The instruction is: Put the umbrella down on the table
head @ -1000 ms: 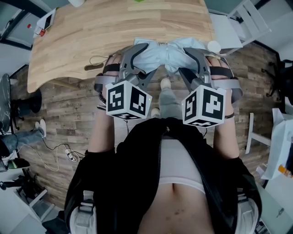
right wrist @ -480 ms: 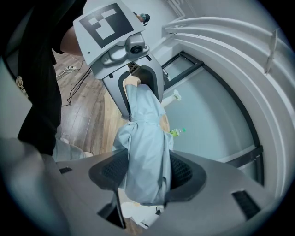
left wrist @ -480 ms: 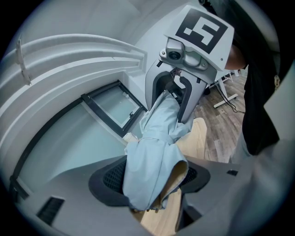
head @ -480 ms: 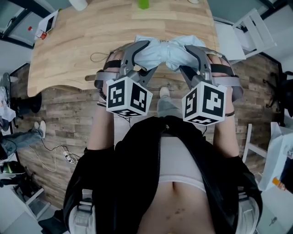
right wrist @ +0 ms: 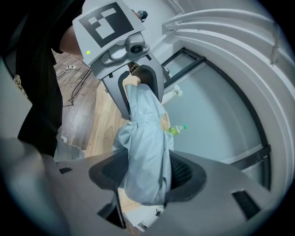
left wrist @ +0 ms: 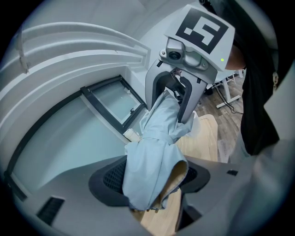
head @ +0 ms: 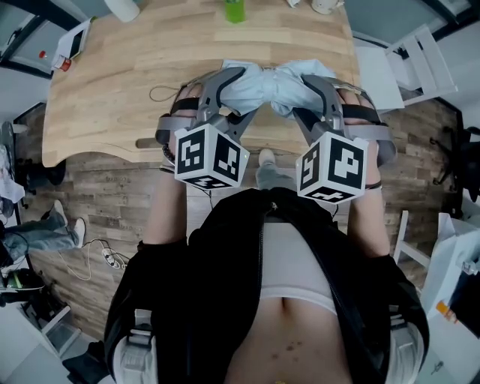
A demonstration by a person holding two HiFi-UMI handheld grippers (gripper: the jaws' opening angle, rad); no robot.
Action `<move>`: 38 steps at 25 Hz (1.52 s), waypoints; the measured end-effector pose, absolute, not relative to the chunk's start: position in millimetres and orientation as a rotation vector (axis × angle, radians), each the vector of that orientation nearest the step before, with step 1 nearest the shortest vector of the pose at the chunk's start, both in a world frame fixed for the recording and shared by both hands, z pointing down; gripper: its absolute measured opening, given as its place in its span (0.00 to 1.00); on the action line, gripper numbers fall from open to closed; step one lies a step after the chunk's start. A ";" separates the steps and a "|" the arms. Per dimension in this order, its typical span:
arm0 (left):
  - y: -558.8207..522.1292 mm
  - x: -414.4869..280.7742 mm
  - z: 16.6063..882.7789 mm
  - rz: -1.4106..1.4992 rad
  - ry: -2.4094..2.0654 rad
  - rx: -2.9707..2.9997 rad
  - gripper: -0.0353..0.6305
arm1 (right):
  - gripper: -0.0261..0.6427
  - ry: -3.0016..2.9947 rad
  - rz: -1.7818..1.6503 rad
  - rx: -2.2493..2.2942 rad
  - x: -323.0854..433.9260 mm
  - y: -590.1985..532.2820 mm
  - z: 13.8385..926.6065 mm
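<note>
A loop of thin cord [head: 160, 94] lies on the left part of the pale wooden table [head: 112, 67], seen from above, with a green bottle [head: 235, 10] standing at the far edge. Over the table's near edge, the left hand-held gripper [head: 241, 91] is clamped on one end of a folded pale-blue umbrella [head: 274, 81]; its own view shows the fabric bunched between both jaws, with a tan lining showing at the fold. The umbrella runs sideways between the two tools, a strap cinched round its middle. The right hand-held gripper [head: 301, 97] pinches the other end, the cloth filling the gap between its ribbed pads. The two marker cubes sit side by side nearest the person, who wears an open black jacket [head: 187, 300]. Whether the umbrella touches the wood cannot be told from these views. A white chair [head: 405, 52] stands on the plank floor [head: 112, 187] past the table's right end.
</note>
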State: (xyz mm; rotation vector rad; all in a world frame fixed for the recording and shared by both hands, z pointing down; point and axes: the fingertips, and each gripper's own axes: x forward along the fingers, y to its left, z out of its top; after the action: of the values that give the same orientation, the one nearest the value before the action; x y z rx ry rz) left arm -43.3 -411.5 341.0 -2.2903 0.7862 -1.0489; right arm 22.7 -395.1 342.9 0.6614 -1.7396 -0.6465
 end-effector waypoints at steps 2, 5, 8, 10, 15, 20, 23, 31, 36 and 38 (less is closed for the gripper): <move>-420.4 -42.3 344.8 -1.051 0.782 -2.305 0.48 | 0.44 -1.737 -0.637 0.654 23.7 -403.9 346.2; -432.2 -40.6 351.8 -1.051 0.776 -2.333 0.48 | 0.44 -1.732 -0.624 0.637 25.2 -415.5 352.4; -441.9 -39.5 358.4 -1.058 0.773 -2.351 0.48 | 0.44 -1.733 -0.611 0.621 26.3 -425.3 358.5; -448.4 -38.2 362.6 -1.064 0.770 -2.362 0.48 | 0.44 -1.735 -0.602 0.612 27.5 -431.9 362.5; -461.1 -35.6 370.4 -1.085 0.766 -2.376 0.48 | 0.44 -1.747 -0.582 0.593 30.1 -444.8 370.6; -471.6 -36.6 379.2 -1.108 0.764 -2.392 0.48 | 0.44 -1.758 -0.565 0.573 29.2 -455.8 379.4; -475.2 -36.8 383.7 -1.124 0.756 -2.402 0.48 | 0.44 -1.769 -0.552 0.560 28.8 -459.4 384.1; -485.8 -35.1 395.4 -1.157 0.749 -2.418 0.48 | 0.44 -1.793 -0.524 0.532 30.5 -470.6 396.4; -492.2 -31.8 402.3 -1.167 0.743 -2.431 0.48 | 0.43 -1.796 -0.508 0.518 33.7 -477.1 403.2; -494.2 -31.3 404.8 -1.169 0.742 -2.436 0.48 | 0.43 -1.796 -0.505 0.512 34.1 -479.1 405.5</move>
State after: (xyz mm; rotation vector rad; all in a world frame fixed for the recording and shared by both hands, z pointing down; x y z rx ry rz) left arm -31.3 -494.2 404.8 -2.4364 0.7424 -1.1694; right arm 34.1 -479.1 405.5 0.5123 -1.7962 -0.5048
